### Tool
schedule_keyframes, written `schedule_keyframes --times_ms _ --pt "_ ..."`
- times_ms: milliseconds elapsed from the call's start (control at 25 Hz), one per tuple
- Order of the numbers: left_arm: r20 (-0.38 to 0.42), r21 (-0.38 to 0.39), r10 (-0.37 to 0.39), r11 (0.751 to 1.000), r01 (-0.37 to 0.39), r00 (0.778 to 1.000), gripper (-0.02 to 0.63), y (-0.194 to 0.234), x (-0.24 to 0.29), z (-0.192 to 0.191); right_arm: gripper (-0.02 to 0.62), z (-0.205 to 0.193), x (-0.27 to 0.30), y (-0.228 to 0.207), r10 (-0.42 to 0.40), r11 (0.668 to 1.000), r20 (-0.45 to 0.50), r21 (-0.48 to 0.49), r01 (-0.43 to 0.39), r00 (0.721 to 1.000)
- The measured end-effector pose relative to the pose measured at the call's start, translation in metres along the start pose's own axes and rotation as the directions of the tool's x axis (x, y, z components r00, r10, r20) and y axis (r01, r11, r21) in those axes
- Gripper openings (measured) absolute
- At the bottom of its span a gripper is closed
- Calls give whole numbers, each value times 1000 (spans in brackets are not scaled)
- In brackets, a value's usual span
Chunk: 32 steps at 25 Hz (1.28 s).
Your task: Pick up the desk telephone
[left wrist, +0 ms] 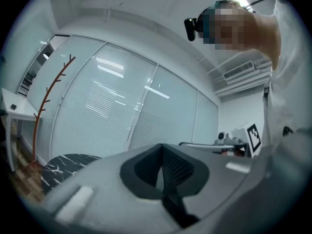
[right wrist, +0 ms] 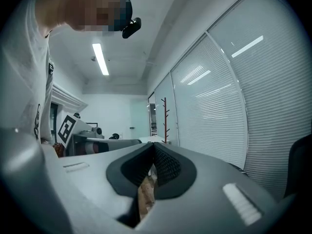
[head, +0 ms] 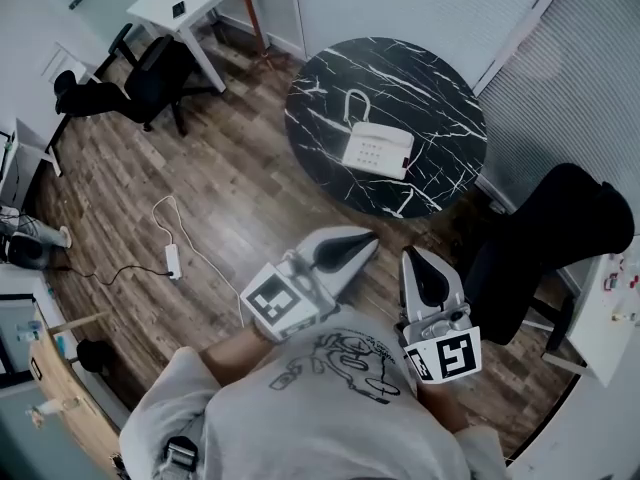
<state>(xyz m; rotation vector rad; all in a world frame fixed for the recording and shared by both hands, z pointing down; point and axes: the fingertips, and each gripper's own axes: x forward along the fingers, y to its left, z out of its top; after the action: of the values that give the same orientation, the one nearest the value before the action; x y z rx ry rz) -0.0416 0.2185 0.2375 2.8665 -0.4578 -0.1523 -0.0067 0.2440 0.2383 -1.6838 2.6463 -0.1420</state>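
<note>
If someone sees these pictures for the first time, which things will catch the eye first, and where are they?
The round black marble table, in the upper middle of the head view, stands out against the wood floor, with the white desk telephone lying on it. Below it, the left gripper and the right gripper point toward the table, both shut and empty.

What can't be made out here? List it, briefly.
- Desk telephone: head view, too small to read its keys.
- Same telephone: missing from both gripper views; the left gripper has its own body covering most of the round table.
- White desk: cut off by head view's right edge.
</note>
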Motion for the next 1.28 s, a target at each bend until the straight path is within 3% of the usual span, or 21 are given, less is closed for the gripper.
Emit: schedule_keyframes --times_ms 400,760,1280 --pt "8 7 -36 999 36 999 2 124 54 36 5 20 122 -67 -29 999 -5 -21 29 1000" --pt "-18 -9 -59 998 59 998 1 213 90 45 5 20 210 -114 -48 999 -21 -27 47 999" --pt "-49 -55 -58 997 55 997 0 256 134 37 5 10 243 -163 -70 998 -40 8 70 997"
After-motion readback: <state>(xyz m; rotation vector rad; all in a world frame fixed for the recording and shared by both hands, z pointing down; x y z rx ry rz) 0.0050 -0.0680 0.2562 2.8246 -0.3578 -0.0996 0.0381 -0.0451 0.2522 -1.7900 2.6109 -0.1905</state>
